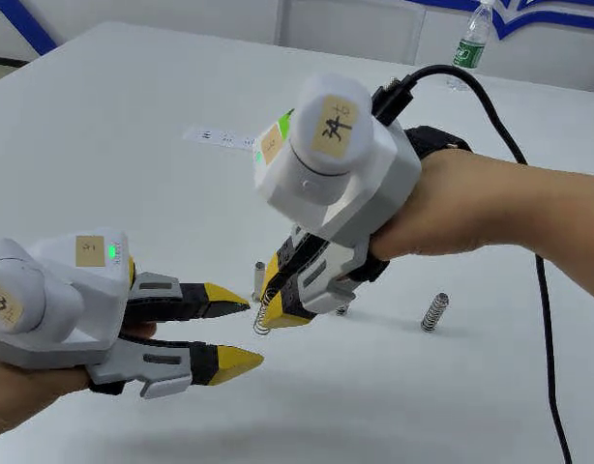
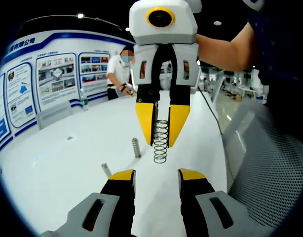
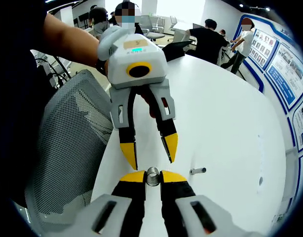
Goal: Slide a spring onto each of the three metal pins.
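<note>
My right gripper (image 1: 275, 311) points down at the white table (image 1: 113, 145) and is shut on a steel spring (image 1: 262, 315), which hangs below its yellow tips. The same spring (image 2: 161, 140) hangs in front of my left gripper (image 2: 157, 175) and sits between the right gripper's (image 3: 152, 174) own tips as a coil end (image 3: 152, 176). My left gripper (image 1: 243, 333) is open with nothing in it, its tips just left of the spring. A bare metal pin (image 1: 258, 278) stands behind the spring. Another spring (image 1: 433, 311) stands tilted on the table to the right. A bare pin (image 2: 106, 170) and a coiled post (image 2: 136, 147) stand to the left.
A black cable (image 1: 529, 184) runs from the right gripper across the table's right side. A water bottle (image 1: 474, 37) stands at the far edge and a printed strip (image 1: 220, 137) lies mid-table. A mesh chair (image 3: 72, 143) stands beside the table, with several people behind.
</note>
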`<state>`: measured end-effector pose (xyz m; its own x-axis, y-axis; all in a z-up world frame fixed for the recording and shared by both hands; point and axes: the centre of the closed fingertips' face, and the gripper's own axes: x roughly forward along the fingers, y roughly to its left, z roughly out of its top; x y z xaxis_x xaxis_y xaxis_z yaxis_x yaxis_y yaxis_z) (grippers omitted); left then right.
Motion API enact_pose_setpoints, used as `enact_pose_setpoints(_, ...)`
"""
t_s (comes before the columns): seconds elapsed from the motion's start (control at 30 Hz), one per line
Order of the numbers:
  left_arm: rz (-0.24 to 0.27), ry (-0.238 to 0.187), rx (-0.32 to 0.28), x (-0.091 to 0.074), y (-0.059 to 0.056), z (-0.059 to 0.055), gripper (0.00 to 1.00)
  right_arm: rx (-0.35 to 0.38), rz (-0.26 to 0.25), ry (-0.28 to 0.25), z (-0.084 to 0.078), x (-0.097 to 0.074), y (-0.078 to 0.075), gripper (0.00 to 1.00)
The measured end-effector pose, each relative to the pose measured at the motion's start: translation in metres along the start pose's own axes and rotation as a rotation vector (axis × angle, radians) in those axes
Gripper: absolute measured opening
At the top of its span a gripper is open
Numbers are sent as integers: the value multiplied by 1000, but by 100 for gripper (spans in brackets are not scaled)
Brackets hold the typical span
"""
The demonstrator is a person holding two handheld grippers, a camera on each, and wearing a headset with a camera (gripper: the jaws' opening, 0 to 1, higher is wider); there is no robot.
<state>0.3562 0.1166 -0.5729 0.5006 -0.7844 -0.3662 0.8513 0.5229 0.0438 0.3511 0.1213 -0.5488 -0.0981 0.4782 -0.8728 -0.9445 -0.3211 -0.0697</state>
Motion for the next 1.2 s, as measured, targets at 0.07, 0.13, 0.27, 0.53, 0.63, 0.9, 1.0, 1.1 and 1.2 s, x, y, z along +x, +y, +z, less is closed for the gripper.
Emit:
enact_pose_setpoints(0.07,19,5,-11,-1,4,-2,40,8,-6,2,-2,-1,-4,12)
enact_pose_setpoints(0.13,29,5,-15,-2,6,-4,43,14,-9,2,-3,-2,-7,12)
enact_pose_setpoints(0.27,56,11,-29,-4,12,-9,49,27,-21,4,-6,-4,-16,12)
enact_pose_setpoints(0.53,94,26,-64,-9,18,-20,58,54,-56,18,-12,-8,-45,12)
enact_pose_setpoints(0.63,102,27,-71,-10,19,-21,60,61,-65,20,-12,-7,-54,12)
enact_pose_setpoints(0.9,120,24,-84,-12,23,-20,64,66,-91,41,-10,3,-88,12)
enact_pose_setpoints(1.0,125,24,-88,-12,23,-20,66,66,-98,54,-12,8,-94,12)
enact_pose_setpoints(1.1,129,25,-92,-14,23,-21,67,76,-89,54,-11,15,-97,12)
enact_pose_setpoints(1.2,134,24,-97,-15,24,-22,68,78,-81,64,-13,21,-96,12)
